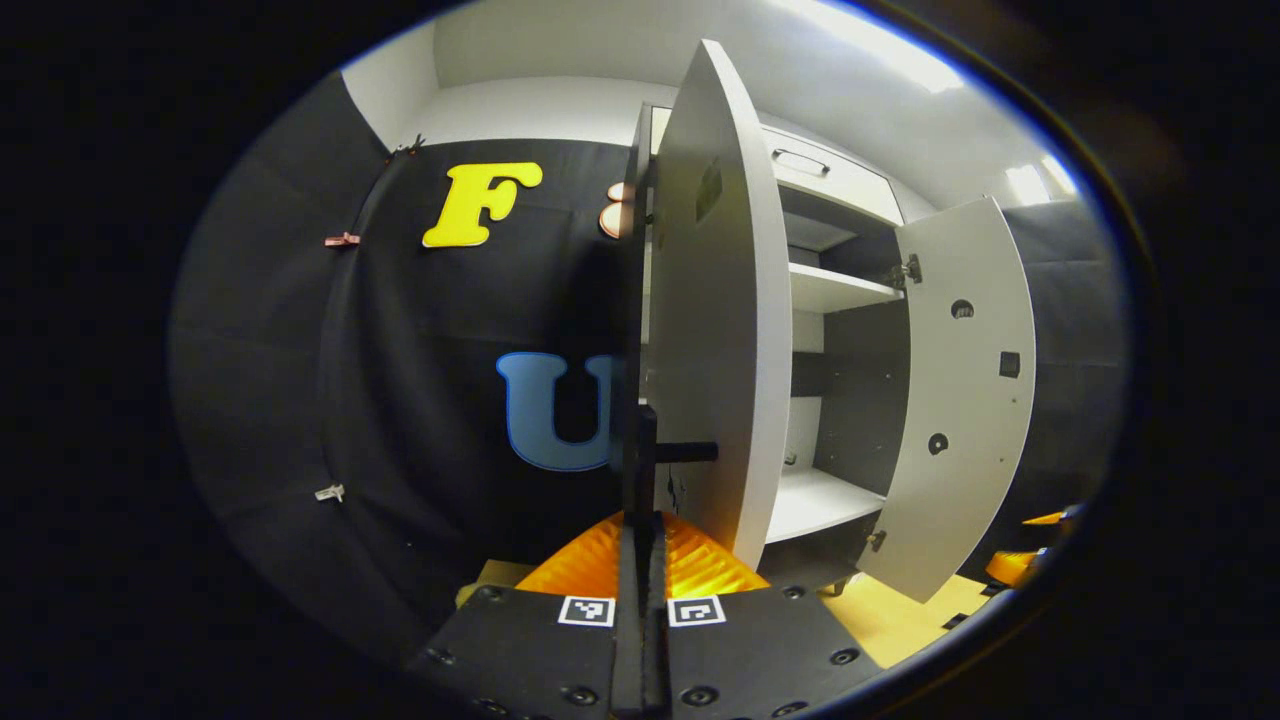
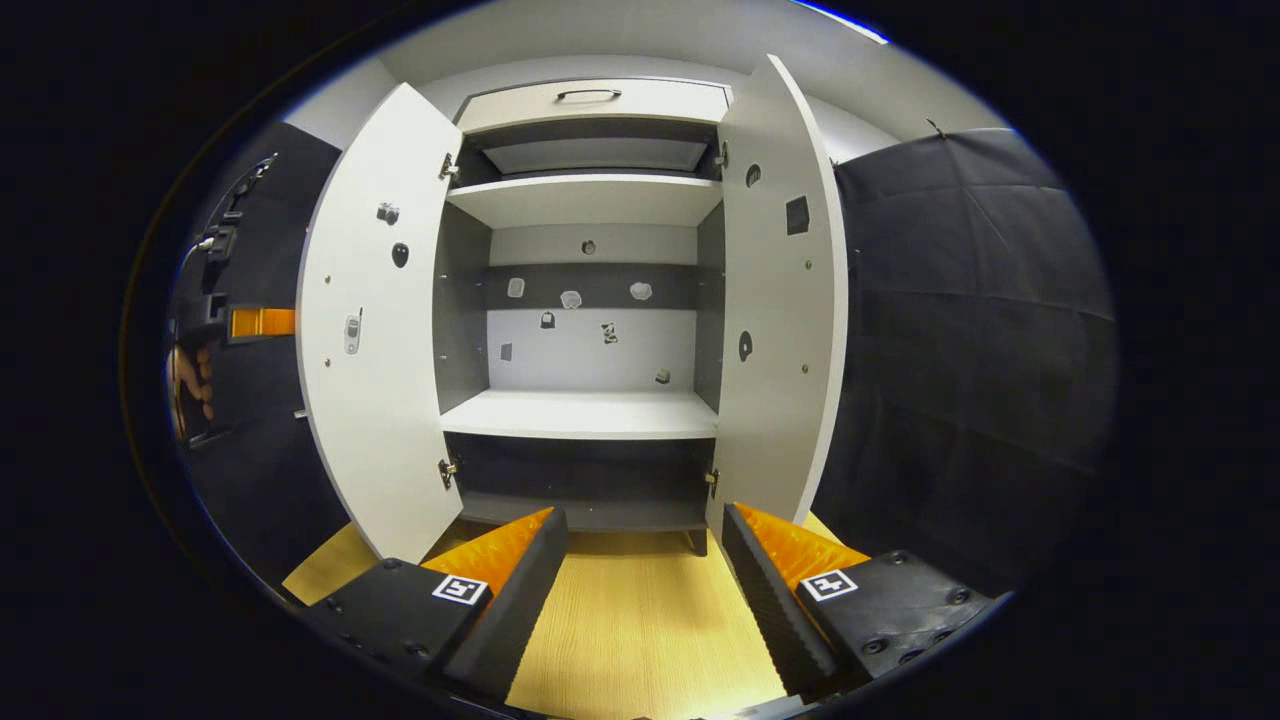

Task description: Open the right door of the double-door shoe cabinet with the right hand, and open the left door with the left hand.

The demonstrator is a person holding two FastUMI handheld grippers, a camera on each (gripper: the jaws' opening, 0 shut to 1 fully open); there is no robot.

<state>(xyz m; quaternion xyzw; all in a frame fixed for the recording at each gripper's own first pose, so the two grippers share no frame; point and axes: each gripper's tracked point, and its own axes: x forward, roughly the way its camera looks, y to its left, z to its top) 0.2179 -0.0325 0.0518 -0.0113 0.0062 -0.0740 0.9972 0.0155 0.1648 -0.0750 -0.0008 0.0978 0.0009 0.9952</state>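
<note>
White panels of the shoe cabinet (image 2: 590,100) are seen swung outward on both sides, so both halves of the task are judged to be essentially done. In the left gripper view the left door (image 1: 715,300) is seen almost edge-on, directly ahead of the left gripper (image 1: 640,570), whose black fingers are drawn together with no visible gap. A thin dark bar, taken to be the door's handle (image 1: 640,450), rises just above the fingertips and seems to be pinched between them, though whether both pads truly press on it cannot be told, since the contact is hidden by the fingers themselves. The hold is probably kept so that the door is guided to the end of its swing rather than let fall back. The right door (image 1: 965,390) stands open well to the right, clear of that gripper. In the right gripper view the right gripper (image 2: 645,580) is held wide apart and grips nothing; the right door is just beyond its right finger, not touched, which suggests that it has been let go. Bare shelves (image 2: 580,412) are exposed between the doors, above a pale wooden floor (image 2: 640,620). At the far left of that view, a hand (image 2: 190,385) is seen beside the left door's outer face.
</note>
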